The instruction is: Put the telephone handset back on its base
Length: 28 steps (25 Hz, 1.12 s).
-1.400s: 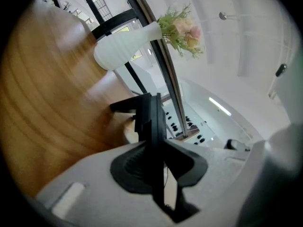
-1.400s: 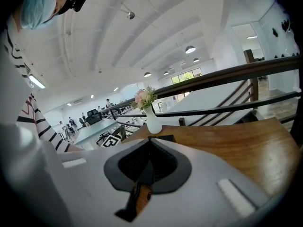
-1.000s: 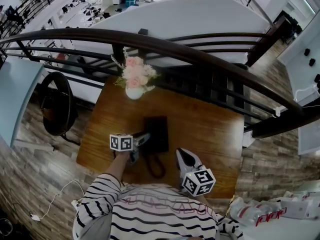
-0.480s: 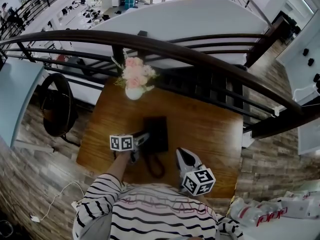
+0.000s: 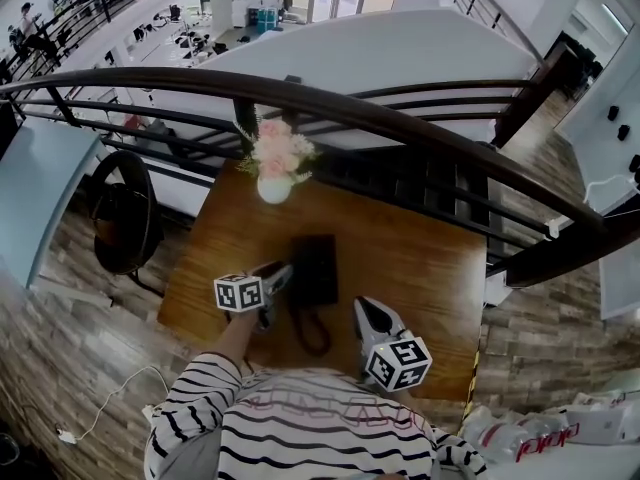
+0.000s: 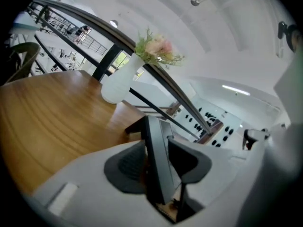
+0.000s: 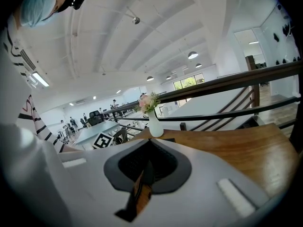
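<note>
A black telephone base [image 5: 324, 266] lies in the middle of the wooden table [image 5: 425, 258]. Its cord [image 5: 312, 335] loops toward the near edge. The dark handset [image 5: 297, 270] runs along the base's left side. My left gripper [image 5: 278, 274] is at that left side. In the left gripper view [image 6: 158, 161] the flat dark handset [image 6: 154, 135] stands between the two pads, which are shut on it. My right gripper [image 5: 363, 309] hovers over the table just right of the cord, apart from the telephone. Its pads meet in the right gripper view [image 7: 147, 167] with nothing between them.
A white vase of pink flowers [image 5: 273, 182] stands at the table's far left, also seen as the vase [image 6: 121, 82] and the vase [image 7: 155, 127]. A dark curved railing [image 5: 400, 116] runs behind the table. A black chair [image 5: 120, 218] stands left of it.
The left gripper's marker cube has edged slightly down and left beside the telephone. The right gripper has not moved.
</note>
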{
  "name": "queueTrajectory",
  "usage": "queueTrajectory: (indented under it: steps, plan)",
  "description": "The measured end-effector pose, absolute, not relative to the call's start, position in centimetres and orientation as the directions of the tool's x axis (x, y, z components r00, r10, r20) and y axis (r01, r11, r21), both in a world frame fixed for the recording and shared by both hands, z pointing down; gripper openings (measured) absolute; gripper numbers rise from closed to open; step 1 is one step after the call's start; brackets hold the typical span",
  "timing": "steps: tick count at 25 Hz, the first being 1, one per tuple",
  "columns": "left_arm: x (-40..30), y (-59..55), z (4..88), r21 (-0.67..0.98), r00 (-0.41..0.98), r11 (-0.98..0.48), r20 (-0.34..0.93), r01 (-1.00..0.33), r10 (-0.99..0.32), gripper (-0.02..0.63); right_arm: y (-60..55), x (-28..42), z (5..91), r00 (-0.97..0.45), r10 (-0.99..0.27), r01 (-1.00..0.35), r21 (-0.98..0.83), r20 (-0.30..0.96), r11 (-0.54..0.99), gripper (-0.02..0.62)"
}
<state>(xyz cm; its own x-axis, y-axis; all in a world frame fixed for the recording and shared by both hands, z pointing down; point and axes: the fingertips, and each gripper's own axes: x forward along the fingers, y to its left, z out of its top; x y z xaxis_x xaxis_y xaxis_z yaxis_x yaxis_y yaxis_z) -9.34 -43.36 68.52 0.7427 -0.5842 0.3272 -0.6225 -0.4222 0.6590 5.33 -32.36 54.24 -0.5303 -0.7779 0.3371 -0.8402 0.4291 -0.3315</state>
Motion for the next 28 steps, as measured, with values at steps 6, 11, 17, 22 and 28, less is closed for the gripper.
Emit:
queueTrajectory:
  steps: [6,11,17,22,28]
  plan:
    - [-10.2,-40.3,65.0,0.613,0.708,-0.449,0.276,-0.65,-0.65,0.141,-30.4,5.4,53.6,-0.553,-0.768,-0.826,-0.331,0.322,0.456,0.0]
    - [-10.3,-37.8,61.7,0.582,0.682,-0.47,0.215,-0.664,-0.699,0.11,-28.8,5.9,53.5,-0.582,-0.749,-0.808,-0.327,0.318,0.49,0.0]
    - [-10.5,-33.8,57.8,0.532,0.635,-0.475,0.163,-0.701,-0.755,0.092,-26.3,6.2,53.1,-0.621,-0.722,-0.78,-0.328,0.305,0.533,0.0]
    - [-10.0,-30.7,55.6,0.492,0.601,-0.469,0.146,-0.733,-0.786,0.062,-24.7,6.7,52.7,-0.65,-0.703,-0.757,-0.327,0.289,0.566,0.0]
    - [-8.1,-27.0,53.9,0.466,0.579,-0.464,0.134,-0.753,-0.804,0.003,-22.8,8.8,52.4,-0.66,-0.697,-0.748,-0.321,0.278,0.58,0.0]
